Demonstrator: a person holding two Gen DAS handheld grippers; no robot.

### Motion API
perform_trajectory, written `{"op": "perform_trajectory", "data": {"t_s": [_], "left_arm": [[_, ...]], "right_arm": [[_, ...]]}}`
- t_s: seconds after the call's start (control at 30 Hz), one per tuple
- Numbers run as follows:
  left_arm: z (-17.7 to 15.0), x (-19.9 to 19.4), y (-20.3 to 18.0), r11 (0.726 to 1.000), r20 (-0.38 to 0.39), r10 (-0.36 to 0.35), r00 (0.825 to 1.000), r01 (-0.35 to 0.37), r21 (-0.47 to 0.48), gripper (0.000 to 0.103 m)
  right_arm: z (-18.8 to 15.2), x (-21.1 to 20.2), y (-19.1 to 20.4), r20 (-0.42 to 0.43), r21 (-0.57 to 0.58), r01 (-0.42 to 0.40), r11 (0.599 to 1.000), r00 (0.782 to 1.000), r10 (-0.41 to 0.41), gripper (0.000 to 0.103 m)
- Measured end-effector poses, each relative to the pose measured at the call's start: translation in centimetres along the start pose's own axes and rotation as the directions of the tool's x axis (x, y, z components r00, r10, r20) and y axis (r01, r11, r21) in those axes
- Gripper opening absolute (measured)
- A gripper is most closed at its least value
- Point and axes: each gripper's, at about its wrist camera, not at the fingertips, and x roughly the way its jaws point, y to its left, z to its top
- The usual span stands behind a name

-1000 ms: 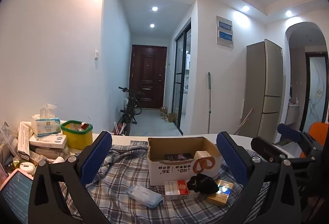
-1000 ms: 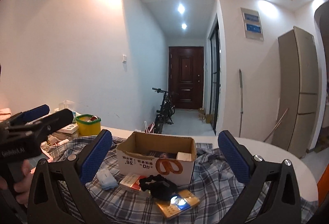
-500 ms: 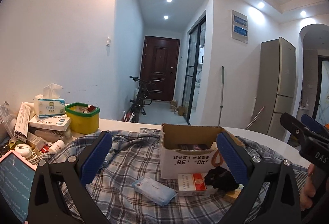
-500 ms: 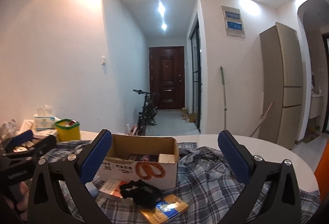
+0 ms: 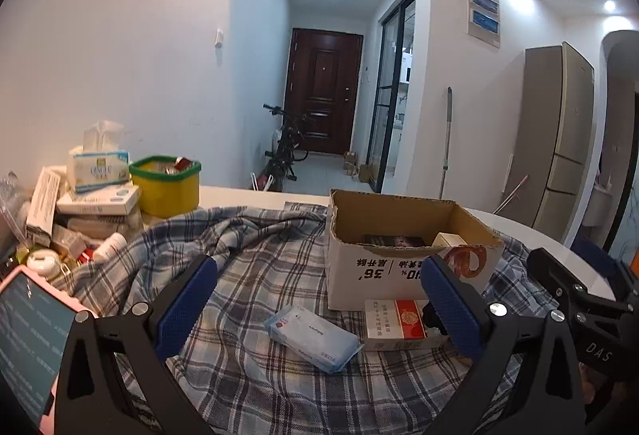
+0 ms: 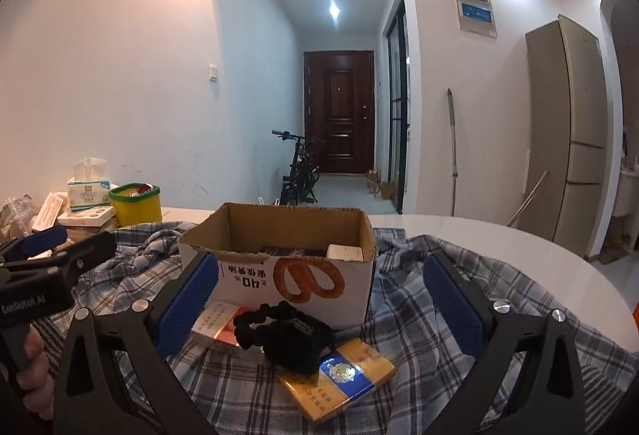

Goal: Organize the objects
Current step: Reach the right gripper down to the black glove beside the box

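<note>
Broadly, carrier: surface (image 6: 499,247) under a plaid cloth (image 5: 255,275).
Cardboard box (image 6: 279,275): open-topped, toward the far edge, already holding a few packets.
Gold-and-blue pack (image 6: 343,375): below the box's front wall, long axis slanting toward the near right edge.
Red-and-white pack (image 5: 395,323): touching the box front.
Tissue packet (image 5: 311,335): straight ahead of the left tool (image 5: 319,307), tilted.
Black scrunchie (image 6: 283,331): across both packs, centred ahead of the right tool (image 6: 319,311).
Tools: both spread wide, holding nothing.
Nearer arm, likely: right for scrunchie, left for tissues.
</note>
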Motion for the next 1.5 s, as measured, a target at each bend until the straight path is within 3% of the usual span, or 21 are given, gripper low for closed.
{"op": "perform_trajectory", "data": {"t_s": [0.17,0.23,0.43,0.6,0.73,0.97,1.03,1.2,1.3,1.37,1.4,1.5], "left_arm": [[-0.1,0.3,0.4,1.0,-0.018,0.0,1.0,0.0,-0.021,0.103],[-0.1,0.2,0.2,1.0,-0.013,0.007,1.0,-0.007,-0.015,0.103],[0.1,-0.2,0.4,0.999,0.008,0.038,0.999,-0.038,-0.026,0.103],[0.4,0.6,0.5,0.996,-0.016,0.093,0.996,-0.093,-0.016,0.103],[0.2,0.6,0.8,0.996,-0.025,0.085,0.996,-0.086,-0.028,0.103],[0.0,1.1,0.9,0.997,-0.055,0.071,0.996,-0.073,-0.036,0.103],[-0.2,1.3,1.3,0.996,-0.063,0.063,0.996,-0.067,-0.056,0.103],[-0.6,2.6,3.1,0.988,-0.127,0.039,0.991,-0.057,-0.146,0.103],[-0.7,2.5,3.2,0.986,-0.12,0.036,0.992,-0.055,-0.157,0.103],[-0.6,2.3,2.9,0.988,-0.11,0.037,0.993,-0.053,-0.142,0.103],[-0.6,2.2,2.6,0.99,-0.11,0.04,0.993,-0.054,-0.132,0.103],[-0.6,2.4,2.3,0.991,-0.117,0.044,0.992,-0.058,-0.12,0.103]], "right_arm": [[-0.2,-0.3,-0.2,0.011,-0.002,0.043,0.999,0.999,-0.043,0.1],[-0.4,0.0,0.3,-0.001,-0.028,0.03,0.999,1.0,-0.03,0.095],[-1.0,0.3,1.9,-0.017,-0.098,0.013,0.995,1.0,-0.015,0.093],[-1.5,1.5,1.5,-0.095,-0.039,-0.028,0.999,0.995,0.024,0.092],[-1.9,2.6,1.2,-0.156,-0.015,-0.034,0.999,0.987,0.031,0.092],[-3.0,5.6,1.6,-0.301,-0.006,-0.076,0.997,0.951,0.07,0.085],[-3.3,6.3,1.6,-0.332,0.001,-0.086,0.996,0.94,0.081,0.08],[-4.2,8.2,2.0,-0.435,-0.007,-0.085,0.996,0.898,0.073,0.08],[-4.6,8.8,1.8,-0.464,0.005,-0.088,0.996,0.882,0.08,0.072],[-4.9,9.0,1.9,-0.483,0.006,-0.101,0.995,0.871,0.092,0.062],[-5.0,9.0,2.0,-0.489,0.004,-0.111,0.994,0.867,0.098,0.052],[-5.0,8.8,2.3,-0.485,-0.014,-0.122,0.992,0.869,0.1,0.043]]}}
